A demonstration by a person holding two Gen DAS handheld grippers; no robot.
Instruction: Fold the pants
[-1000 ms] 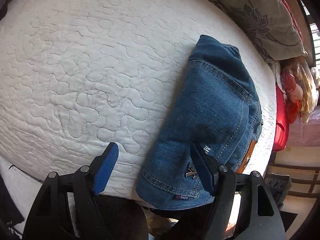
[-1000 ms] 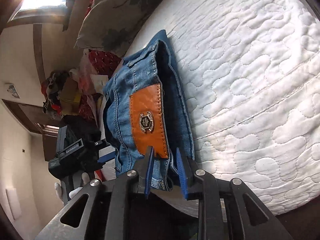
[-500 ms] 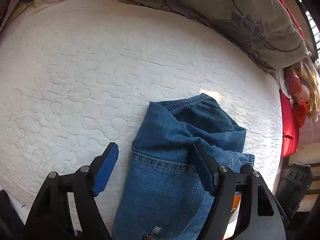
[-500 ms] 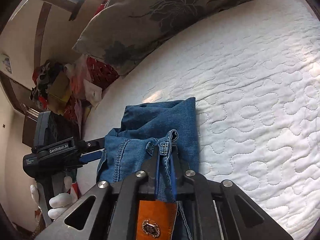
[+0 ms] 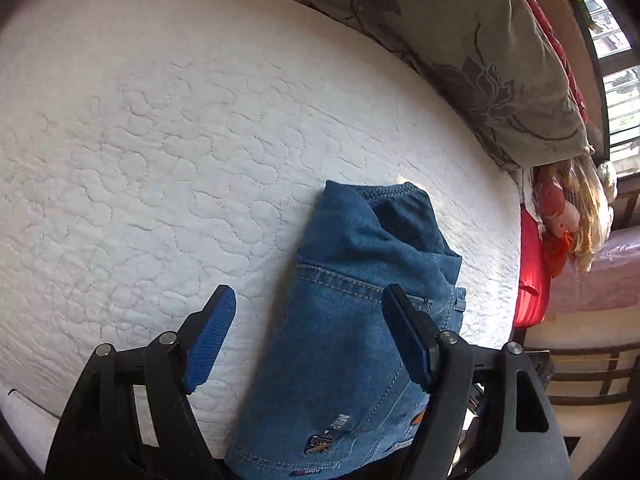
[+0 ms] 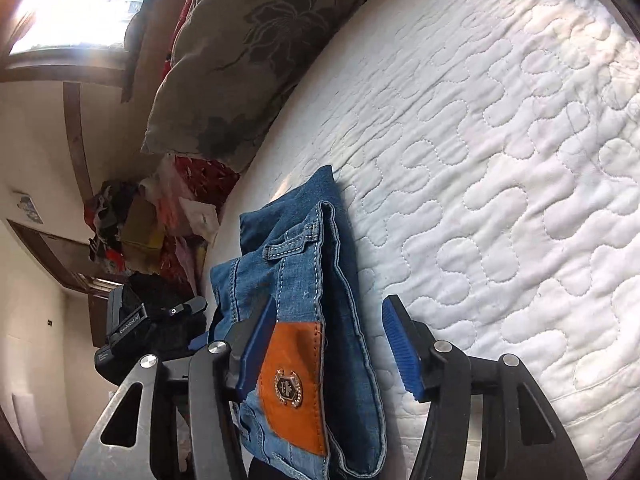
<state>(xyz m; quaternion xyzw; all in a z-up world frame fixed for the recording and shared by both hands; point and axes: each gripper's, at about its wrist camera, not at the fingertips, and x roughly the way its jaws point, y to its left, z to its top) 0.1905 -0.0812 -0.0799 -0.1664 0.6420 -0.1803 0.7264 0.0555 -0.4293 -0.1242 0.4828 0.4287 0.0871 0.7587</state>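
The folded blue jeans (image 5: 348, 336) lie on the white quilted mattress (image 5: 160, 152) near its front edge. In the right wrist view the jeans (image 6: 316, 280) show their waistband and an orange leather patch (image 6: 296, 384). My left gripper (image 5: 308, 340) is open, with the jeans lying between and under its blue pads and nothing held. My right gripper (image 6: 328, 348) is open too, its jaws on either side of the waistband end. The left gripper's body (image 6: 132, 328) shows beyond the jeans in the right wrist view.
A grey flowered pillow (image 5: 480, 48) lies along the far side of the mattress, also seen in the right wrist view (image 6: 248, 48). A red cloth and a doll (image 5: 560, 216) sit at the right edge. A pile of clutter (image 6: 152, 224) stands beside the bed.
My right gripper has opened and let go of the jeans' waistband. The jeans now rest on the mattress. Both grippers have drawn back a little toward the front edge.
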